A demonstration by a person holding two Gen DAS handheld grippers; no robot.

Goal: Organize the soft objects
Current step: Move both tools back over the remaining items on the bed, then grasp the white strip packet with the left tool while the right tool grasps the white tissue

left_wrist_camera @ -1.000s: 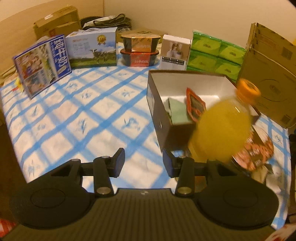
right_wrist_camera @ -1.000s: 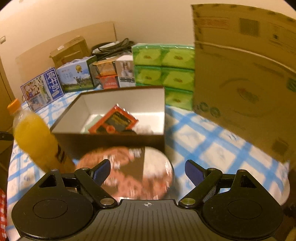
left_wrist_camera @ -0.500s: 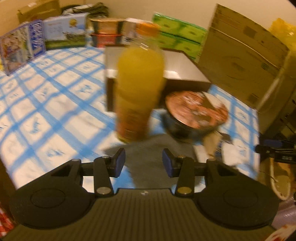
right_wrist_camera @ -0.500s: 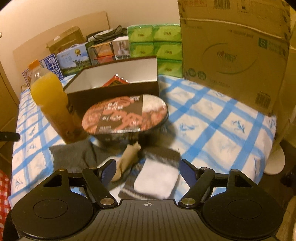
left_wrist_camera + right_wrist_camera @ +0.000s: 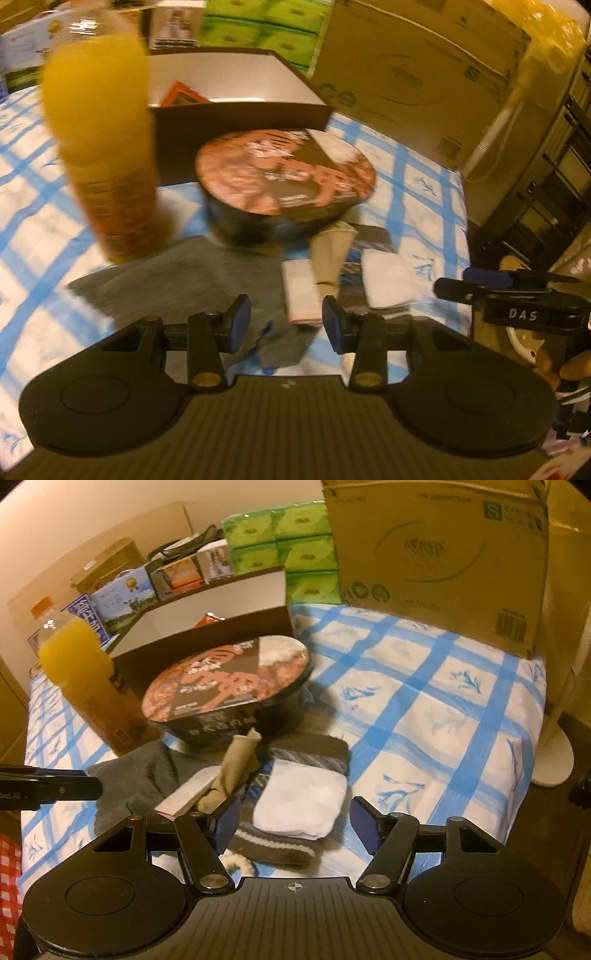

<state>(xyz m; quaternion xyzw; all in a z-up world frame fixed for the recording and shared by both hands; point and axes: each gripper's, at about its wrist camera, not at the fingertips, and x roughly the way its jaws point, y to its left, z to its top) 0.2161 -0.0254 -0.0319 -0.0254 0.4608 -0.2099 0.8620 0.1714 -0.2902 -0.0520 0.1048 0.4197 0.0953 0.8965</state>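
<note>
Landmark: noodle bowl [image 5: 229,686], standing on the blue-checked tablecloth [image 5: 424,716]. All places are given from it.

Behind the bowl: open dark box [image 5: 207,609] with a red packet inside. Left of the bowl, just beside it: orange juice bottle [image 5: 85,679].

In front of the bowl lies the pile of soft things. From big to small: grey cloth [image 5: 177,280] to the front-left; striped dark sock [image 5: 280,845] under a folded white cloth [image 5: 301,805] at front-right; tan sock [image 5: 236,768], its top touching the bowl's base; a small white folded piece [image 5: 184,794] beside the tan sock.

Right gripper [image 5: 293,825]: jaws have just been closing, now moderately wide, straddling the white cloth without pressing it. Left gripper [image 5: 286,325]: jaws narrow, nothing between them, over the edge of the grey cloth.

Judgement: step in hand is picking the white cloth. Go low and pinch a fold rather than the flat face; keep clear of the striped sock beneath, or both lift together. Mind the bowl.

Writing: "DAS" on the right gripper's body in the left view. Bowl lid has large characters, too blurred to read.
</note>
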